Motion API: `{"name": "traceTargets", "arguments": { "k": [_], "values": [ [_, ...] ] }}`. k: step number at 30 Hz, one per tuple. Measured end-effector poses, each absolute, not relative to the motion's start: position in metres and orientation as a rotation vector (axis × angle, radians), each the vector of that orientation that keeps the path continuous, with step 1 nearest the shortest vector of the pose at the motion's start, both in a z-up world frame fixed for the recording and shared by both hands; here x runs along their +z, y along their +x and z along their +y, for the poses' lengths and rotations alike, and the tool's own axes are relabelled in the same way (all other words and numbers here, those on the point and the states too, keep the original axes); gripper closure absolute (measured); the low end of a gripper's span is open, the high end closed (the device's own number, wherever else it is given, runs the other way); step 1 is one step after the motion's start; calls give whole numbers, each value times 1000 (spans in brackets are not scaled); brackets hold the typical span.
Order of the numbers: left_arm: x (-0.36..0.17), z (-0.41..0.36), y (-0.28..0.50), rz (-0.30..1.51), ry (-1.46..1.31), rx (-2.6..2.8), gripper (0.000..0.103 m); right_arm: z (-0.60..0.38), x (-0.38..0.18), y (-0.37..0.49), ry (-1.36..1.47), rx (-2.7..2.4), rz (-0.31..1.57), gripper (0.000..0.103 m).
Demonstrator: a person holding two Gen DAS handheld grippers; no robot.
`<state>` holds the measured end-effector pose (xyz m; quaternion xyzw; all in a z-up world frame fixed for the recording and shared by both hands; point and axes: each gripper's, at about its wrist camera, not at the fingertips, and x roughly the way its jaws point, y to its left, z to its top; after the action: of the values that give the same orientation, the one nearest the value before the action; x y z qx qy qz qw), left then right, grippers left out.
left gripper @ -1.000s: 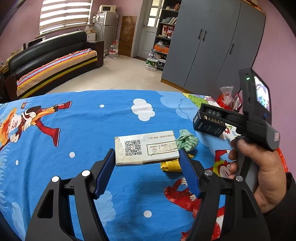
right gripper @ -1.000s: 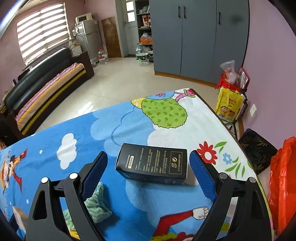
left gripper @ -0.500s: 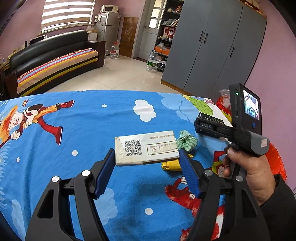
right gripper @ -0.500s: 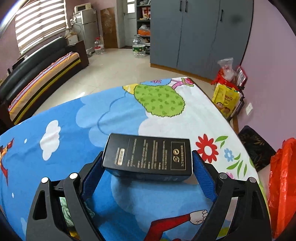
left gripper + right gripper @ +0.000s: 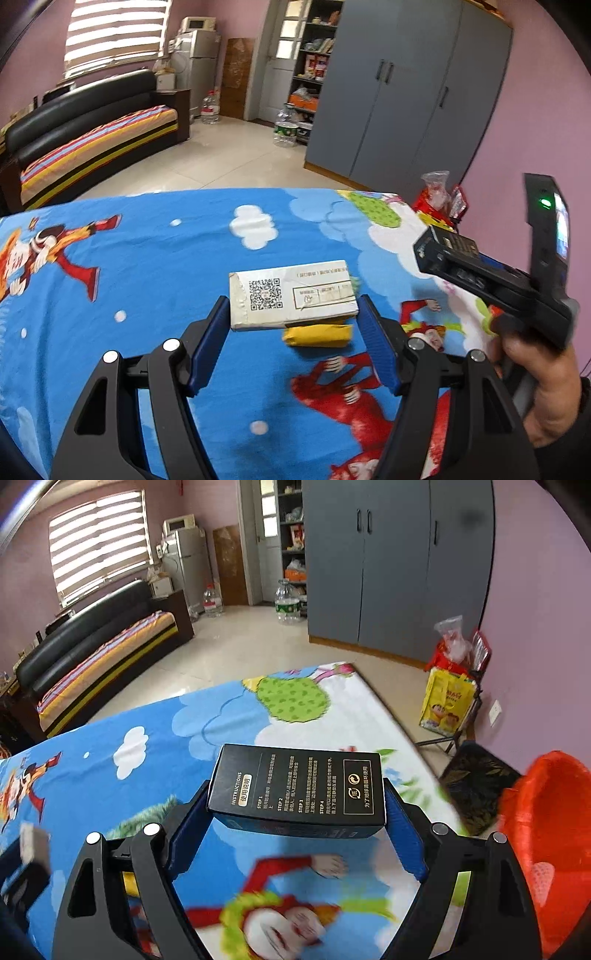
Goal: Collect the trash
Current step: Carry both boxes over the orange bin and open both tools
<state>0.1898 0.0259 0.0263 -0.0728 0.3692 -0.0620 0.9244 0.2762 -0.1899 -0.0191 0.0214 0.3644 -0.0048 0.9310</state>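
Note:
My left gripper (image 5: 293, 325) is shut on a white cardboard box (image 5: 291, 293) with a QR code and holds it above the blue cartoon tablecloth (image 5: 147, 258). A yellow wrapper (image 5: 317, 335) lies on the cloth just under the box. My right gripper (image 5: 295, 816) is shut on a black box (image 5: 299, 786) with white print, lifted above the cloth. In the left wrist view the right gripper and its black box (image 5: 448, 245) are at the right, held by a hand. A red trash bag (image 5: 546, 834) hangs open at the table's right edge.
The table's right edge (image 5: 388, 705) runs near the pink wall. A yellow bag (image 5: 447, 705) and a dark cushion (image 5: 476, 779) are on the floor beyond it. A black sofa (image 5: 85, 125) and grey wardrobe (image 5: 406, 92) stand further off.
The right gripper closed on the black box, lifted it and moved it right toward the red bag. The left gripper kept its white box and rose slightly; the green rag is now hidden.

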Motion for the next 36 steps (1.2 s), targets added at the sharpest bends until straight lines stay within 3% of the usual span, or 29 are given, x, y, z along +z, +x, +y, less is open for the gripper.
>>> {"name": "traceTargets", "arguments": {
  "k": [18, 36],
  "values": [
    [52, -107, 189, 704, -21, -370, 36, -332, 16, 176, 76, -175, 668, 22],
    [70, -234, 198, 668, 49, -624, 36, -437, 34, 145, 76, -312, 637, 22]
  ]
}}
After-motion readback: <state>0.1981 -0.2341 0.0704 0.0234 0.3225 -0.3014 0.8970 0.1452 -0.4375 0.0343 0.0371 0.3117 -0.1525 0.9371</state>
